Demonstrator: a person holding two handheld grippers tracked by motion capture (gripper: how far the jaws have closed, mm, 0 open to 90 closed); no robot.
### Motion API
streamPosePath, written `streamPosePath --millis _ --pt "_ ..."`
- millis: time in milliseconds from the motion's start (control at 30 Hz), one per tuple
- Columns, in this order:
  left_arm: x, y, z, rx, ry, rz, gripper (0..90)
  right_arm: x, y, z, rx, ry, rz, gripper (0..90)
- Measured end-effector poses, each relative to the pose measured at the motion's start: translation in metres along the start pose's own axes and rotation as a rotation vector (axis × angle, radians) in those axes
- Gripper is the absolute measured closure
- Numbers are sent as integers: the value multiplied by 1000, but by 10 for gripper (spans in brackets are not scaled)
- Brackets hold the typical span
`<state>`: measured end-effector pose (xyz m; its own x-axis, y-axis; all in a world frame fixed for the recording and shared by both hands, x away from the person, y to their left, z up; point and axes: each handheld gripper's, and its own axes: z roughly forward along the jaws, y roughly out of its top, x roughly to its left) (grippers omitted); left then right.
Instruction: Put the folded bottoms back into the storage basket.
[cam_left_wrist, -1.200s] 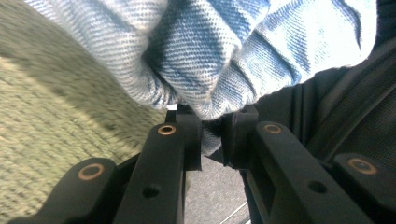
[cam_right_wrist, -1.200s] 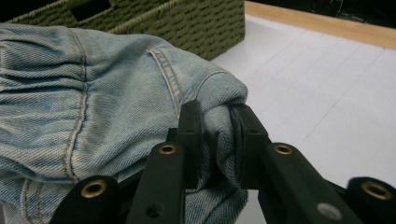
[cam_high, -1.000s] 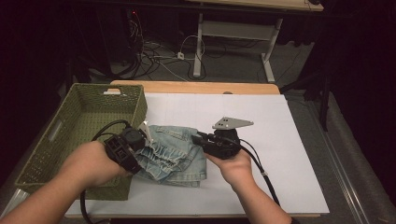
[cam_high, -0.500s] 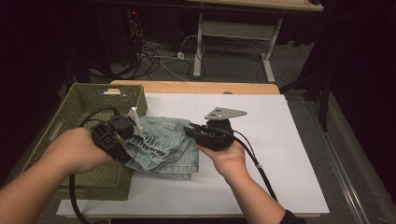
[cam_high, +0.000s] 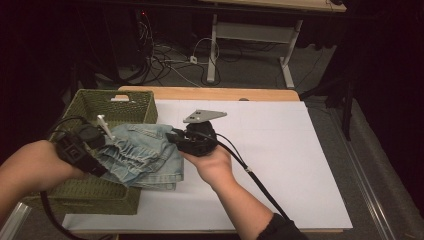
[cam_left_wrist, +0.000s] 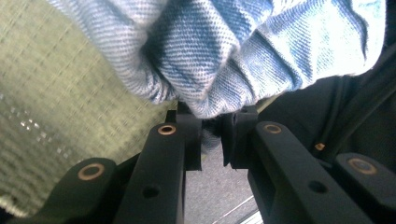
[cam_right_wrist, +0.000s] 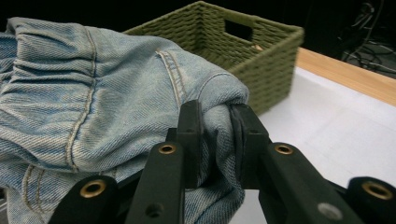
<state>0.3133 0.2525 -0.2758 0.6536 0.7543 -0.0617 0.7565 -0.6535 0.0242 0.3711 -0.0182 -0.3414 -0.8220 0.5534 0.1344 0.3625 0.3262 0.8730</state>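
Note:
A folded light-blue denim garment hangs between both grippers, partly over the near right corner of the green woven basket. My left gripper grips its left edge above the basket; in the left gripper view the jaws pinch a fold of denim. My right gripper is shut on the garment's right edge; in the right gripper view the denim bunches between the jaws, with the basket behind it.
The white table sheet stretches to the right of the garment. A wooden table edge runs along the back. Cables and a desk frame lie on the floor beyond. The right gripper's cable trails across the sheet.
Both grippers have carried the denim garment leftward and slightly up, from the sheet's middle to partly over the basket. Both stay shut on it.

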Motion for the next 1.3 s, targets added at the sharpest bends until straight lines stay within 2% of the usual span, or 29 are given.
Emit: streamPosePath --millis 233,533,800,1000,1300 --pt "27 -30 0 -4 29 -45 780 19 14 35 17 30 -19 764" --pt "56 -68 1 -11 43 -111 779 45 33 77 35 67 -55 762" --pt "70 -95 -2 -20 49 -160 779 66 41 103 42 110 -69 759" --pt "76 -98 0 -44 57 -174 778 67 41 110 46 112 -68 757" --pt "94 -80 6 -63 99 -213 777 48 48 128 46 89 -58 755"
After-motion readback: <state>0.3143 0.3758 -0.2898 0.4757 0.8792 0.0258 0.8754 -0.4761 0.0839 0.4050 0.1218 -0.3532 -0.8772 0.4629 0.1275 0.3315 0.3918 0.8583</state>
